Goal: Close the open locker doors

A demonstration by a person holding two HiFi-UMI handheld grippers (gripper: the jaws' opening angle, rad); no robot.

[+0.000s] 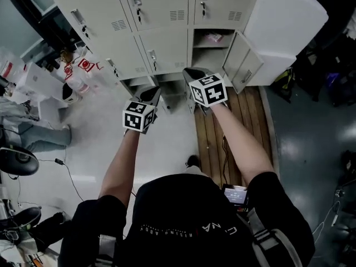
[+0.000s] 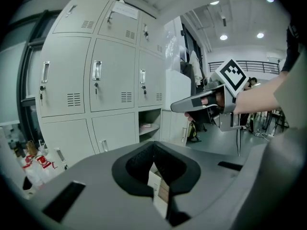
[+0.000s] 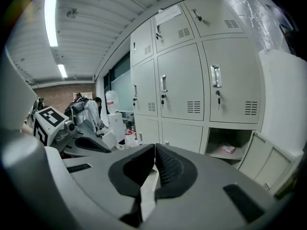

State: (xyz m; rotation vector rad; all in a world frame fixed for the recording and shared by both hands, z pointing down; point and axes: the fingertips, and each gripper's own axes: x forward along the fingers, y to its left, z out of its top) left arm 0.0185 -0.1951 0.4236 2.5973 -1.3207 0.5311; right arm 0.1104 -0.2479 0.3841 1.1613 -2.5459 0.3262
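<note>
**mo:** So where's the thing to shut? I see the bank of pale grey metal lockers (image 1: 156, 4), and most of the doors are flush.

**kit:** Bottom right. One pale grey metal locker door (image 1: 245, 65) hangs open. It's swung out toward the person off the right edge of its open compartment (image 1: 214, 53), and there's a small pink-and-white packet (image 1: 213, 38) on the shelf inside. The door stands upright, long axis vertical, handle at the free edge nearest us.

**mo:** And the tools?

**kit:** Both are in the air short of the lockers, both with jaws pressed together on nothing. The left tool (image 1: 151, 96) points at the middle column. The right tool (image 1: 192, 74) sits just left of that compartment, so the door lies ahead and to its right. The right hand is clearly nearer.

**mo:** So a push job?

**kit:** My guess, yeah. Closed tips on the door's outer face, the side toward the big white box-shaped unit (image 1: 278, 26), then sweep it leftward. The gap there looks tight, so it could snag.
</note>
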